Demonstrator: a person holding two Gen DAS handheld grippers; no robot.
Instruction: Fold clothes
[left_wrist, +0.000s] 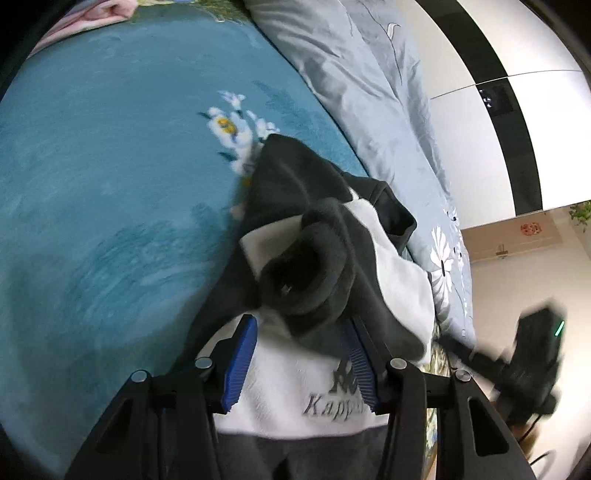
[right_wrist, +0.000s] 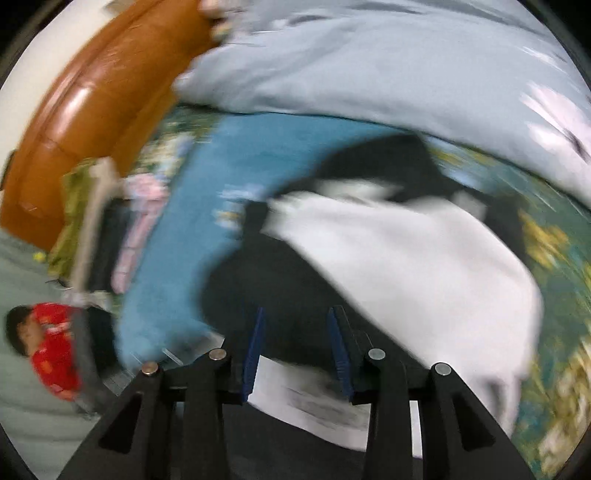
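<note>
Hovering low-centre in both frames, your left gripper and right gripper gape apart above the sweatshirt.

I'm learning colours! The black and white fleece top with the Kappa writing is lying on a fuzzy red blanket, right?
Not quite. The black and white fleece top with the Kappa writing lies on a fuzzy teal-blue blanket, not a red one. The left wrist view shows it clearly.
</note>
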